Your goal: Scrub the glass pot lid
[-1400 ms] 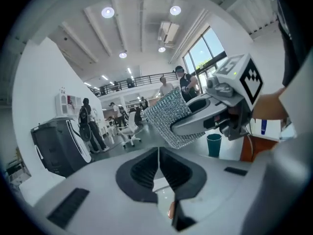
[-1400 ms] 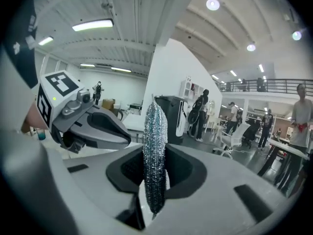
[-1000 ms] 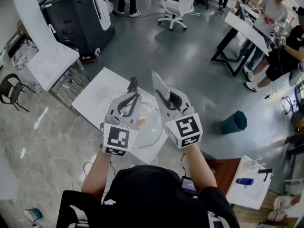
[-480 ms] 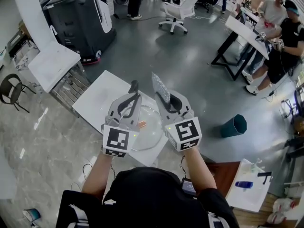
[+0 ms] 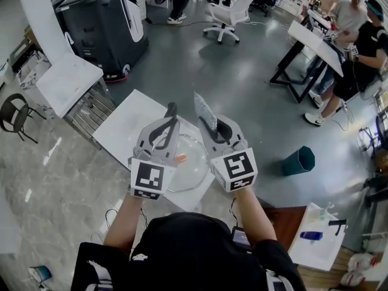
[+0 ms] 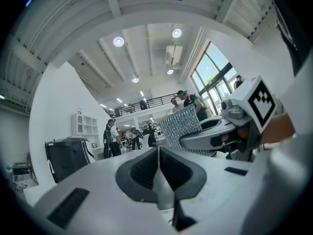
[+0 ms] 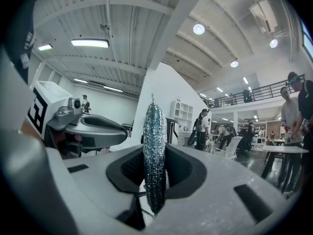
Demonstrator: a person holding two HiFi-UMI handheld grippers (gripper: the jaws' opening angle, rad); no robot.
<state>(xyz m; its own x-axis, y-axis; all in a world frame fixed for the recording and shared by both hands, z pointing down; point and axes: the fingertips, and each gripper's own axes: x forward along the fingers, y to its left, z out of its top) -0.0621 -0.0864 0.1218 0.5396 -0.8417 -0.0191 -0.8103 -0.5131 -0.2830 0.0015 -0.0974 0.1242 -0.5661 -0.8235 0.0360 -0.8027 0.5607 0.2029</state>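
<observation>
In the head view, two hand-held grippers hovered side by side above one round clear glass pot lid (image 5: 193, 167), which lay with its orange knob (image 5: 180, 157) up on the white bench (image 5: 124, 126). The left hand-held gripper (image 5: 170, 111) pointed away from the person, and the right hand-held gripper (image 5: 209, 123) carried one silvery glittering scrub pad (image 5: 203, 109).

The left gripper view showed its jaws pressed together with nothing between them.

The right gripper view showed its jaws clamped on the upright pad.

Grey polished floor (image 5: 200, 59); white office chair (image 5: 227, 11); teal bin (image 5: 298, 157); round ceiling lights (image 6: 118, 41); tall windows (image 6: 210, 70).
</observation>
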